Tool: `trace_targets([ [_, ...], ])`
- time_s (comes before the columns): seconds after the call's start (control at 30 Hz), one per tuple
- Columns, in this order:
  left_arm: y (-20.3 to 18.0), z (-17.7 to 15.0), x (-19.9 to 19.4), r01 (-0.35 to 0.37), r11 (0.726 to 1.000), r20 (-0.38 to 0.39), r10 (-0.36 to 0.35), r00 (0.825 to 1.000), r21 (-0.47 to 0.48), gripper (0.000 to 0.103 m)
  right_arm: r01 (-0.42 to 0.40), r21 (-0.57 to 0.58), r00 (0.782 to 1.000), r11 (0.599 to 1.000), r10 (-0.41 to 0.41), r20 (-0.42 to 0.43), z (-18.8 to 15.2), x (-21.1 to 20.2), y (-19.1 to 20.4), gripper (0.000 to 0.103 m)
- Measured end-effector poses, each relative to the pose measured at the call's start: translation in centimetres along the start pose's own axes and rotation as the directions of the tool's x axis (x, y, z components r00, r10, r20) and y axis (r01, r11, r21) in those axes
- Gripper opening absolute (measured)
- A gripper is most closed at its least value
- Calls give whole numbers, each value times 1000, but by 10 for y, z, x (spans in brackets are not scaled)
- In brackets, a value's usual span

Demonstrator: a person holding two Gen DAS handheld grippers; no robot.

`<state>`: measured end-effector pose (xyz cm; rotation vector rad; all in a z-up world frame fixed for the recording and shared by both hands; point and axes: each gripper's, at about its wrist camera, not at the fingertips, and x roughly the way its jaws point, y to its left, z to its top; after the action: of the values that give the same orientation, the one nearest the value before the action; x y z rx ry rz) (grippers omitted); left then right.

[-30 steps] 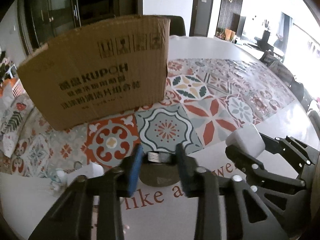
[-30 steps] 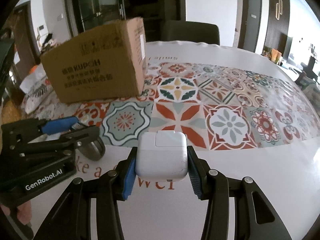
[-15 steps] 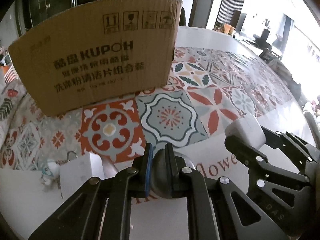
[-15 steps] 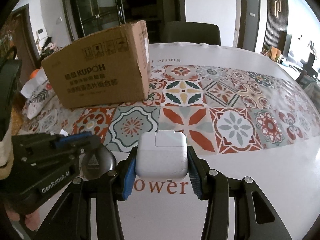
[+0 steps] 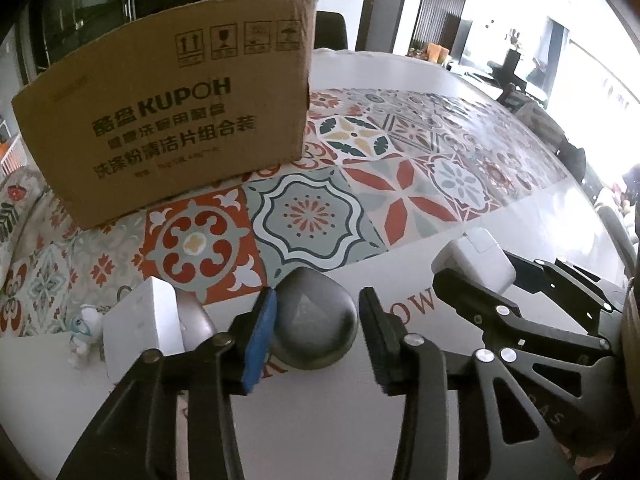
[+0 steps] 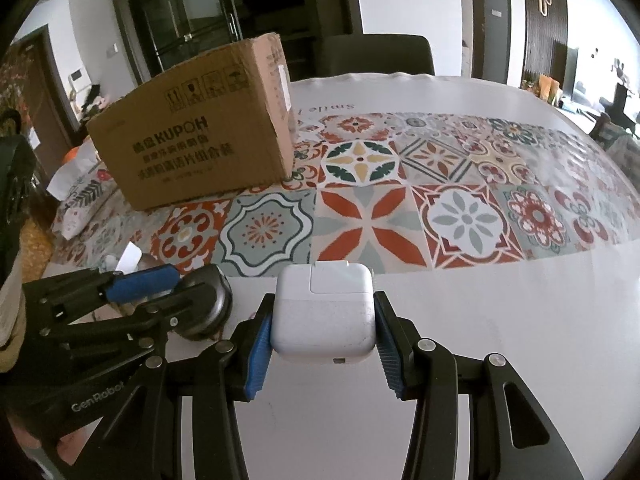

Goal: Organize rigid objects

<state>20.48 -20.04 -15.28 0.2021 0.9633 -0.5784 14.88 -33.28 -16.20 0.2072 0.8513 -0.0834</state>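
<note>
The right gripper held a white charger squarely between its blue pads, just above the white edge of the tablecloth. The left gripper stood wide; a dark grey case sat between its fingers, touching the left blue pad and clear of the right one. The two grippers were side by side. Left of the case lay a white box, a grey rounded object behind it, and a small figurine. Farther back, on the patterned tiles, stood a cardboard box.
</note>
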Motion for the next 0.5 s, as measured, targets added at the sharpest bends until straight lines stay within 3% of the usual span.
trace_targets([
  [0.23,-3,-4,6,-41,999,1,41,999,29,53,4,24,1000,1000,-3,-25,-7,4,-6,47],
  [0.5,0,-6,19,-45,999,-23,45,999,17,54,6,27,999,1000,-5,-45,-11,9,-5,47],
])
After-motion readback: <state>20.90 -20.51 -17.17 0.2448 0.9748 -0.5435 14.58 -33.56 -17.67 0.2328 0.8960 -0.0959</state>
